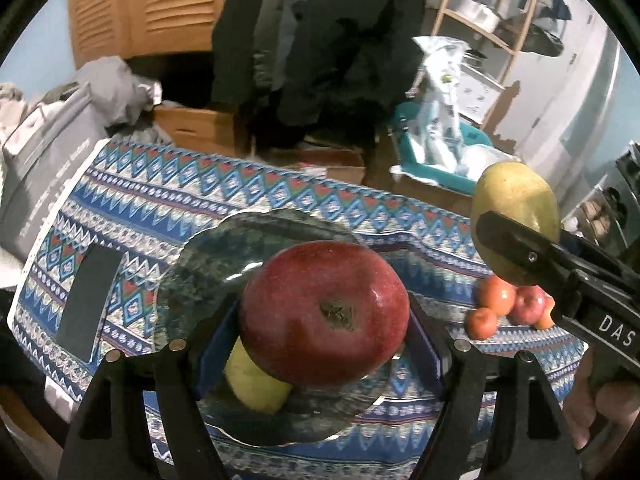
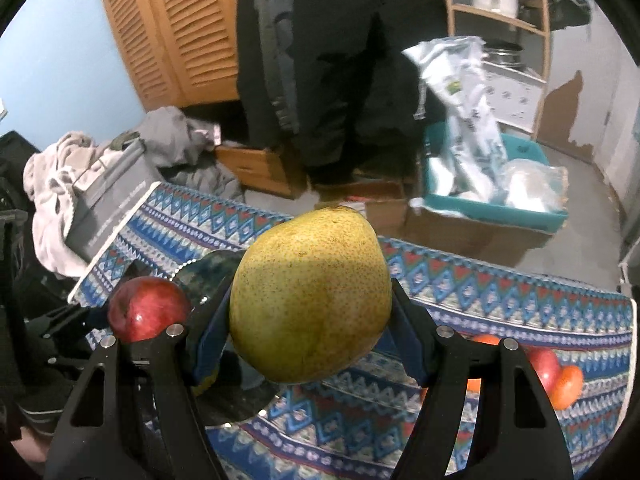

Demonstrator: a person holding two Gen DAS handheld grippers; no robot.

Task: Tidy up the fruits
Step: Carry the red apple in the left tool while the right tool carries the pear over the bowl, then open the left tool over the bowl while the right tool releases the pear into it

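Note:
My left gripper (image 1: 324,316) is shut on a big red apple (image 1: 324,312), held just above a dark glass plate (image 1: 208,256) on the patterned cloth. A yellow-green fruit (image 1: 256,384) lies on that plate under the apple. My right gripper (image 2: 310,304) is shut on a yellow-green pear (image 2: 312,296), to the right of the plate and above the cloth. In the left wrist view that pear (image 1: 516,200) hangs at the right in the other gripper's fingers. The red apple (image 2: 148,308) shows at the left in the right wrist view.
A small heap of red and orange fruits (image 1: 504,308) lies on the cloth at the right, also the fruits (image 2: 560,380). A dark flat rectangle (image 1: 88,300) lies on the cloth at the left. Beyond the table stand a person in dark clothes (image 1: 320,40), cardboard boxes and a teal bin (image 2: 496,200).

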